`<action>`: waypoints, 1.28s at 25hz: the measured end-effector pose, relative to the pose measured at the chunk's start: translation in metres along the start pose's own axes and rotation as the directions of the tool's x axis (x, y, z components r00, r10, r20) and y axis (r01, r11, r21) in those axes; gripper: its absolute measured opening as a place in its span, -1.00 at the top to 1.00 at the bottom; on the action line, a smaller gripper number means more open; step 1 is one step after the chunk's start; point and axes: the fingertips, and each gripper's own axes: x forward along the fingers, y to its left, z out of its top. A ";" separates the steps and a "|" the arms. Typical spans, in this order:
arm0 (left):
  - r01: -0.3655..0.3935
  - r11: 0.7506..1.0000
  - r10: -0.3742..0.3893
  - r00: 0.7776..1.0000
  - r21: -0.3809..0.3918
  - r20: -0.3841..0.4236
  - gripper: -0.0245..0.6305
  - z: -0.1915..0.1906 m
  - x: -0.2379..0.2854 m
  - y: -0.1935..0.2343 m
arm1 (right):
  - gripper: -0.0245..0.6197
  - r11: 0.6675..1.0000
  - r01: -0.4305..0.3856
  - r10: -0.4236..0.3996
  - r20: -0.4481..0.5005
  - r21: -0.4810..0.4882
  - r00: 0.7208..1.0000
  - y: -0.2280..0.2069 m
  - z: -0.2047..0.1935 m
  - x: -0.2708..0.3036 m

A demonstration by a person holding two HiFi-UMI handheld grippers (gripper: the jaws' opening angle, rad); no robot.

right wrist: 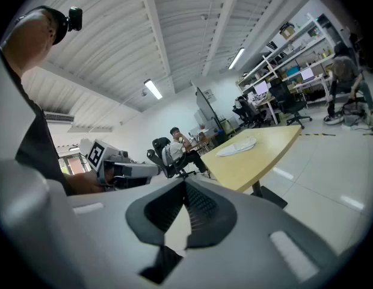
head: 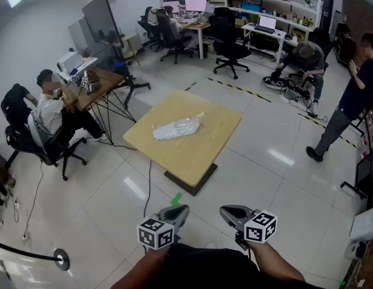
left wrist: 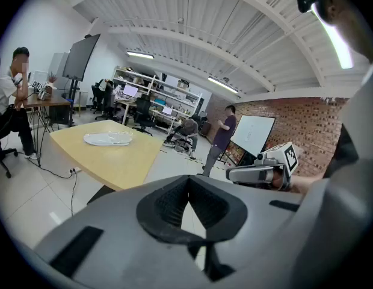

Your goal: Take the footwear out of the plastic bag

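A clear plastic bag [head: 178,128] with pale footwear inside lies on the light wooden table [head: 192,155], some way ahead of me. The same bag [left wrist: 108,138] shows far off in the left gripper view and again, as the bag [right wrist: 237,147], in the right gripper view. My left gripper [head: 177,212] and right gripper [head: 230,212] are held close to my body over the floor, well short of the table. Both are shut with nothing between the jaws. Each gripper view shows the other gripper beside it.
A person sits at a desk [head: 93,83] at the left on an office chair [head: 30,140]. Another person [head: 349,101] stands at the right, one crouches near the shelves [head: 304,59]. Office chairs [head: 231,47] and desks line the back. White tiled floor [head: 265,179] surrounds the table.
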 end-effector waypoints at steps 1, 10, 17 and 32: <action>-0.011 1.000 0.011 1.000 0.009 0.008 0.91 0.005 0.003 0.003 | 0.91 1.000 -0.009 0.009 0.006 -0.008 1.000 -0.004 0.004 0.002; -0.056 0.998 0.056 0.998 0.020 0.003 0.91 0.020 0.020 0.018 | 0.91 1.000 -0.024 0.024 0.008 0.005 1.000 -0.025 0.011 0.005; -0.053 0.997 0.055 0.998 0.050 -0.036 0.91 0.025 0.032 0.019 | 0.91 0.999 -0.016 0.016 -0.002 0.037 1.000 -0.048 0.011 0.010; -0.071 0.993 0.075 0.996 0.095 -0.048 0.91 0.078 0.076 0.114 | 0.91 0.996 0.055 -0.053 -0.039 0.066 0.998 -0.108 0.047 0.068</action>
